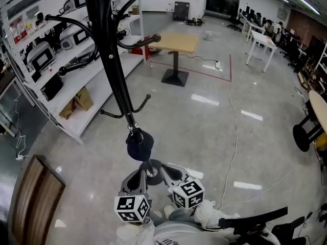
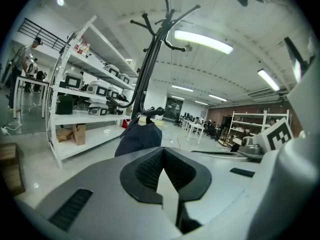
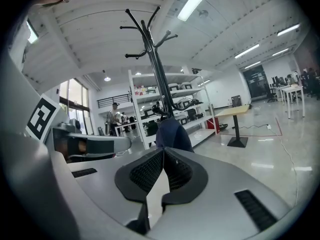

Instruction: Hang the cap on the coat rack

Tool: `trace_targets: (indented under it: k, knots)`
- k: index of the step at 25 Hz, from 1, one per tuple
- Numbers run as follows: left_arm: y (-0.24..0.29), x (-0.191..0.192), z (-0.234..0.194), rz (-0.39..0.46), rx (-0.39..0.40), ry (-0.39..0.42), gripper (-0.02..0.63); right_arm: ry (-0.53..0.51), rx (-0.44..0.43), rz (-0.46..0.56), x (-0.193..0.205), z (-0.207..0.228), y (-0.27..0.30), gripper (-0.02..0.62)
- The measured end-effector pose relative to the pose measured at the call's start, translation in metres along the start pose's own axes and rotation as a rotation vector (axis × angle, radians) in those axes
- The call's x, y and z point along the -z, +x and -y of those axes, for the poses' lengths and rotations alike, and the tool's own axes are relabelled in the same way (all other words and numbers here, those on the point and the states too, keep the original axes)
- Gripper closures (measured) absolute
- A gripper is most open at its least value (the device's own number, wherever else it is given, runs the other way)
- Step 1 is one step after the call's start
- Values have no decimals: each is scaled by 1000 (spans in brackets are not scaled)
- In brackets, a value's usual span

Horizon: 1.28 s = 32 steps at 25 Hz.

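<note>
A dark navy cap (image 1: pixel 139 146) hangs from a low hook of the black coat rack (image 1: pixel 109 55), just above the rack's base. My left gripper (image 1: pixel 136 177) and right gripper (image 1: pixel 172 173) sit side by side below the cap, close to the base, not touching it. In the left gripper view the jaws (image 2: pixel 162 152) are shut with nothing between them, and the cap (image 2: pixel 141 138) hangs a little ahead beside the rack pole (image 2: pixel 149 64). In the right gripper view the jaws (image 3: pixel 163 153) are shut and empty too, with the cap (image 3: pixel 172 133) hanging straight ahead.
White shelving (image 1: pixel 61 60) with devices and cardboard boxes runs along the left. A wooden table (image 1: pixel 176 42) stands beyond the rack. A brown wooden board (image 1: pixel 36 203) is at the lower left. A cable (image 1: pixel 236 126) trails over the floor, and a black round stand (image 1: pixel 306 131) is at the right.
</note>
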<state>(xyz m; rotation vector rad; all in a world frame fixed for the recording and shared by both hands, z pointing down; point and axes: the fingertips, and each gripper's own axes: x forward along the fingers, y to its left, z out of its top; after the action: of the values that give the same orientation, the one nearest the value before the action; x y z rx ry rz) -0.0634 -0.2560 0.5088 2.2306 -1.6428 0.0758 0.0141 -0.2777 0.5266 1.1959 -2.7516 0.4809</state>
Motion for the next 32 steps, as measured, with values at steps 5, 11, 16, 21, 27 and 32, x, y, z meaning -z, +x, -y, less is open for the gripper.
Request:
trace_targets:
  k: [5,11,16,21,27,32]
  knots:
    - [-10,0,-4,6,6,5,604,-6,34,-12,8,-11,-2,576]
    - [-28,-2,-6,24,24,9,604,-26,104,-1,8,-18,-7,575]
    - [-45,6,-17,18,15,-4,604,-31,108,12,13,-42,-14,575]
    - [-67,4,-15,39,26,15,603,-29,141,26,17,-57,-30,575]
    - [-90,15,-15,32,55,5,604,-25,193,49,22,-82,-50,575]
    - [-96,18,-12,48,46,-11,604,-40,189,44,25,-86,-58,575]
